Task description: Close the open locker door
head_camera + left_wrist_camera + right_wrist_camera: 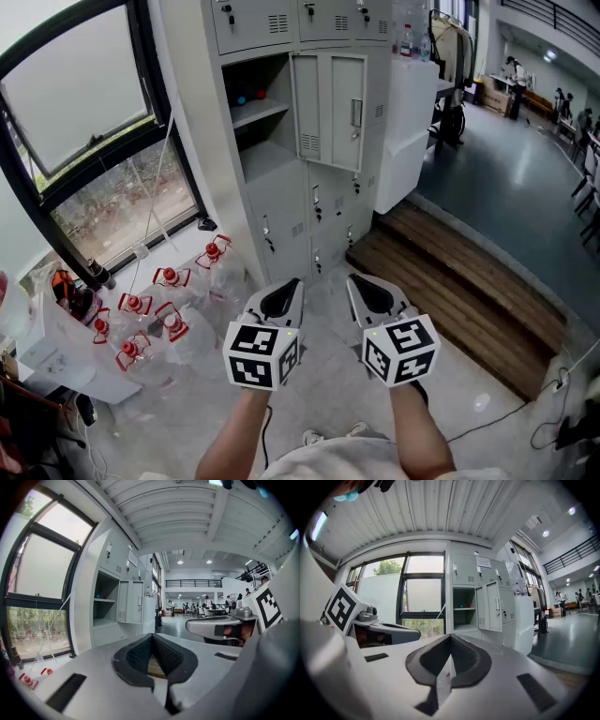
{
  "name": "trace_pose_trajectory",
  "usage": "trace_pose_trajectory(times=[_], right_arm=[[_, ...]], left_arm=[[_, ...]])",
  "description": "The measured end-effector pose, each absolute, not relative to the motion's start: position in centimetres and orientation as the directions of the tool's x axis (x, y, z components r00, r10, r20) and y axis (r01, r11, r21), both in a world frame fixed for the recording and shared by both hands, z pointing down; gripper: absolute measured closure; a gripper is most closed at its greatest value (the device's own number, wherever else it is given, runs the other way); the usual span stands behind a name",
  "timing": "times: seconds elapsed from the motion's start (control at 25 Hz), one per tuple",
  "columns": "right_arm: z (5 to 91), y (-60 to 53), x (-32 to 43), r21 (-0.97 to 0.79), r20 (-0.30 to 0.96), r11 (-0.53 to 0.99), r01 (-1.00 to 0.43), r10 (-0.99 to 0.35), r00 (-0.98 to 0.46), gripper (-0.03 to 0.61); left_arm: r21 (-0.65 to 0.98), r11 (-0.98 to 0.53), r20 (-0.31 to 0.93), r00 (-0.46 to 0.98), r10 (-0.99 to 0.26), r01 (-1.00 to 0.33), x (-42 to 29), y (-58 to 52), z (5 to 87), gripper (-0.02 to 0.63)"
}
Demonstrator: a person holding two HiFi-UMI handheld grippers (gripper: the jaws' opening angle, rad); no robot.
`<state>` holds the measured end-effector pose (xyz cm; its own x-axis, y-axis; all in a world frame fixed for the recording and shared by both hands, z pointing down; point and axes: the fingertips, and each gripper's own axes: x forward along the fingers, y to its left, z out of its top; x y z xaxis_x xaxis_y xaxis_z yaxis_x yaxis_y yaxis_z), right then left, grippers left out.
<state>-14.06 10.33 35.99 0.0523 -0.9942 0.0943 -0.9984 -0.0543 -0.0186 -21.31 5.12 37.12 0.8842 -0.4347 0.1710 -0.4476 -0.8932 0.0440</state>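
Grey lockers (281, 211) by the window (84, 94) stand well ahead with the locker door (328, 111) swung wide open, left tongs (289, 287) and right tongs (357, 282) both pinched together on nothing, so a hard shove could just bounce it back open.
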Motion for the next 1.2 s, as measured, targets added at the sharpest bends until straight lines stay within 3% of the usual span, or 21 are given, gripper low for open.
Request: trace_pose_trajectory(times=[0.64, 1.2], right_arm=[[37.0, 8.4, -12.9, -0.06, 0.093, -0.046, -0.997, -0.995, 0.04, 0.572], [36.8, 3.9, -2.5, -0.075, 0.08, 0.013, -0.997, -0.997, -0.02, 0.572]], left_arm=[[0.043, -0.887, 0.189, 0.875, -0.445, -0.46, -20.4, 3.2, 38.0, 0.607], [0.024, -0.859, 0.195, 0.845, -0.498, -0.512, -10.5, -1.0, 37.5, 0.607]])
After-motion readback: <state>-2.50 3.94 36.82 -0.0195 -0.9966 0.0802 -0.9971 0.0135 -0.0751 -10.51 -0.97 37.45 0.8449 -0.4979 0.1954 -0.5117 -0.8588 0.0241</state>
